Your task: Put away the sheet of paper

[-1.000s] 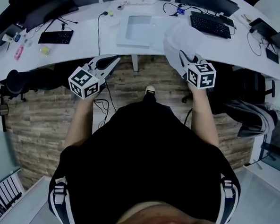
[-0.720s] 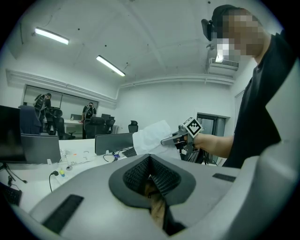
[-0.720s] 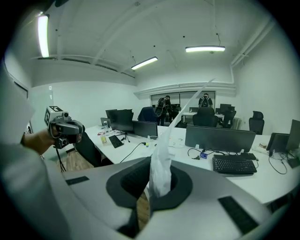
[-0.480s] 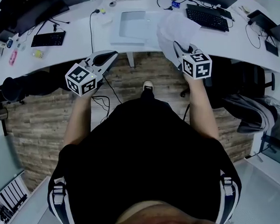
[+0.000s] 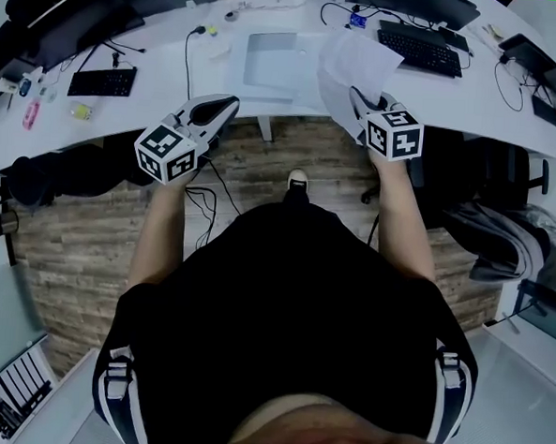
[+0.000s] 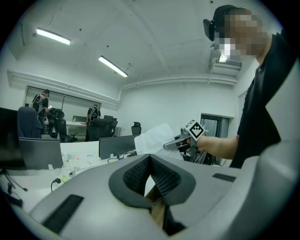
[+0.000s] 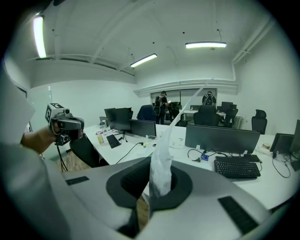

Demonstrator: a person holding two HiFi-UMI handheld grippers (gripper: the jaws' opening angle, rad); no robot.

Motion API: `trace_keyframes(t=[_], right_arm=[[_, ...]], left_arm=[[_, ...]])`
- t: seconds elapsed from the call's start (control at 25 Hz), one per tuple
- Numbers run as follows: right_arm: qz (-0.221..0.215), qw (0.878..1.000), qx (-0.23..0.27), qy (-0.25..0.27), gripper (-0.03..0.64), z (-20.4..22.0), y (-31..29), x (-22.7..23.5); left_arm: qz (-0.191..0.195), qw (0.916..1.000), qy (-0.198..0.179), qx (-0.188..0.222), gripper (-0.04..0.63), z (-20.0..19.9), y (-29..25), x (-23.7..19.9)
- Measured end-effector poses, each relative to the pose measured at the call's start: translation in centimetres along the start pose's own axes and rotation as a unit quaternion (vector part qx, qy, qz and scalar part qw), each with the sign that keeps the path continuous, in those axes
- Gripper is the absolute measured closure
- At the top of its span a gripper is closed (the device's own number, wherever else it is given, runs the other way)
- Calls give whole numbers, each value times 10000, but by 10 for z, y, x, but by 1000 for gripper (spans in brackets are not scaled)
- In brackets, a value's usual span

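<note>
The white sheet of paper (image 5: 348,59) is pinched by its near edge in my right gripper (image 5: 355,93), which is shut on it. The sheet hangs over the front of the white desk (image 5: 295,95), right of a pale flat tray (image 5: 269,62). In the right gripper view the paper (image 7: 161,159) stands edge-on between the pads. My left gripper (image 5: 231,102) is shut and holds nothing; it sits left of the tray, at the desk's front edge. From the left gripper view (image 6: 150,159) the paper (image 6: 152,137) and the right gripper (image 6: 180,143) show ahead.
A black keyboard (image 5: 420,49) and cables lie on the desk to the right of the paper. A second keyboard (image 5: 101,81) sits far left. Monitors (image 5: 404,1) line the back. Office chairs (image 5: 46,169) stand under the desk on both sides. People stand far across the room.
Both grippers have moved forward toward the desk. The paper has travelled with the right gripper and now reaches further over the desk beside the tray.
</note>
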State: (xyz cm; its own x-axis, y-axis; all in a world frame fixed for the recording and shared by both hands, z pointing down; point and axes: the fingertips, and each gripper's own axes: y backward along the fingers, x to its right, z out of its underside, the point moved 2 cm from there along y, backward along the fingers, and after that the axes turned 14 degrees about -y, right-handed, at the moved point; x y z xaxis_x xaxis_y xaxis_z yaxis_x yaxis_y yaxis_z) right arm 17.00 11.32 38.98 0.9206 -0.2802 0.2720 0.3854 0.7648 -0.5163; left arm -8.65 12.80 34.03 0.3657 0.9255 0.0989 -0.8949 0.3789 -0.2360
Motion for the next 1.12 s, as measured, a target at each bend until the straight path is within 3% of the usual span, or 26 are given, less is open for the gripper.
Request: trace_keyframes(t=[0.2,0.6,0.88,1.12], right_arm=[[-51,10000,43,-26,601,-9,-13,7],[-83,10000,41,-1,603,-25,-33,27],[-159,9999,-46,19,601,-30,-48,36],[-246,9997,-68,-34,602,-38,-64,48]], left_arm=[[22,9995,-281,124,574,-14,-10,-9],[37,9996,-268,22,574,-21,-29,-31],[-267,9993,-238,128,574,-23,-31,-48],[-249,9992,-303,-1,574,-23,-42,-57]])
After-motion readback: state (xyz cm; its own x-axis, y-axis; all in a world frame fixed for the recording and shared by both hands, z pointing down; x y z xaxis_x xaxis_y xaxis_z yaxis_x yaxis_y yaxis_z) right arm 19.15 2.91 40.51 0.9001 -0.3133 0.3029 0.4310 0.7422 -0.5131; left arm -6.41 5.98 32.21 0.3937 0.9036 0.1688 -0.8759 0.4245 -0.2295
